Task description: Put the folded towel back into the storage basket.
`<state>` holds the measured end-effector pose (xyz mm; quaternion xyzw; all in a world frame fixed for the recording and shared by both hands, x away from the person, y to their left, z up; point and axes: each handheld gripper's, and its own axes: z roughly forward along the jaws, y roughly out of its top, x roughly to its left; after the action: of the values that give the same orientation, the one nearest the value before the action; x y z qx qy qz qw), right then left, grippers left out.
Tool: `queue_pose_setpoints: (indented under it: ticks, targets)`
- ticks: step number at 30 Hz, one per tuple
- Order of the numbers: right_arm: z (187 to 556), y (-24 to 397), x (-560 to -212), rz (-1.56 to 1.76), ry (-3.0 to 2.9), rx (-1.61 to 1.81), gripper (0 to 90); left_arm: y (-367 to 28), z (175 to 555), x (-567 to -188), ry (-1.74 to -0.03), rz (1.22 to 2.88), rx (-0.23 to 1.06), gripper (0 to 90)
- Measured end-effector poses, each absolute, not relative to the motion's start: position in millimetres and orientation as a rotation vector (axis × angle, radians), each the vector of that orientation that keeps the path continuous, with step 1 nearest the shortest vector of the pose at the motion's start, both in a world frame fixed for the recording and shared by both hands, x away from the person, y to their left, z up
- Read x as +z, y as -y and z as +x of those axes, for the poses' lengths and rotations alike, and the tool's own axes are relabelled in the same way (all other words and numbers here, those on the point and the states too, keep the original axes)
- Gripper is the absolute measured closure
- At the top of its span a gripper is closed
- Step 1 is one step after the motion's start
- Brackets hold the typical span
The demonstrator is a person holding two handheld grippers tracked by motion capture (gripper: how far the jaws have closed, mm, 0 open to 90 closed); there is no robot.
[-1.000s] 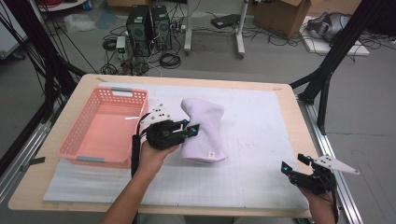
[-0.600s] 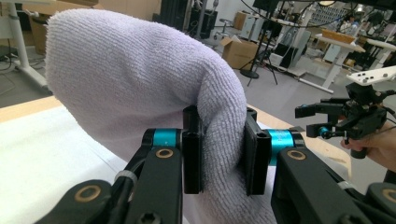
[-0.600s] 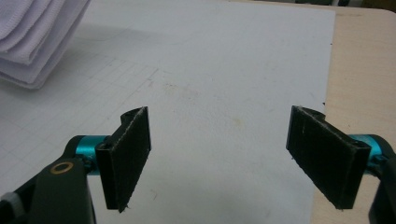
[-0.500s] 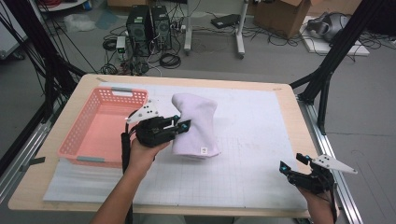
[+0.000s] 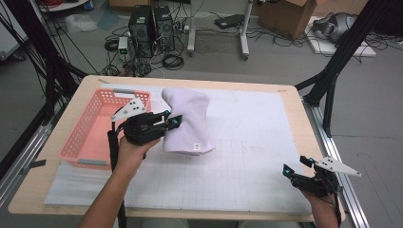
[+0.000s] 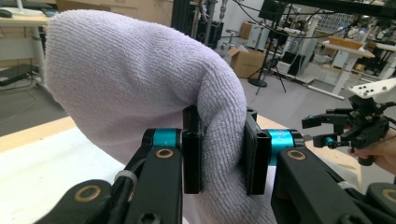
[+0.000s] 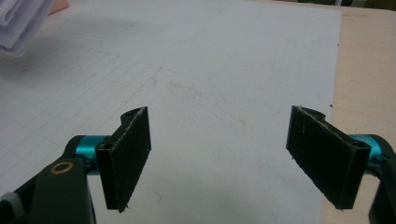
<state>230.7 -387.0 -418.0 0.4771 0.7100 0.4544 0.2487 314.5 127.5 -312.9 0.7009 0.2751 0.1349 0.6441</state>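
Since a second ago I lifted folded white terry towel [image 5: 186, 118], clamped in left gripper [image 5: 173, 120], basketward | pink plastic basket [image 5: 88, 135] lay just left | right gripper [image 5: 295, 166] idle, wide apart.

We see even, diffuse light from overhead in the high view, with no hard glare; the picture is soft and grainy. The towel [image 5: 186, 121] casts a faint shadow toward six o'clock. In the left gripper view the towel's weave is crisp, while the room at one o'clock blurs slightly. In the right gripper view the mat [image 7: 224, 70] looks dimmer, shaded at ten o'clock, and soft.
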Motion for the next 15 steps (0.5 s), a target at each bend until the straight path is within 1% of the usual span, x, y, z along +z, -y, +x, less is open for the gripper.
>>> queue_pose_setpoints:
  ticks: [7, 15]
  targets:
    - [230.7, 386.2, -417.2, 1.3, -1.933, 1.238, 20.9, -143.6, 314.8, -307.3, -0.632, 1.553, 0.327, 73.7]
    - [231.0, 384.6, -417.4, 1.3, -1.938, 1.234, 20.9, -165.6, 318.7, -297.6, -0.636, 1.539, 0.346, 73.7]
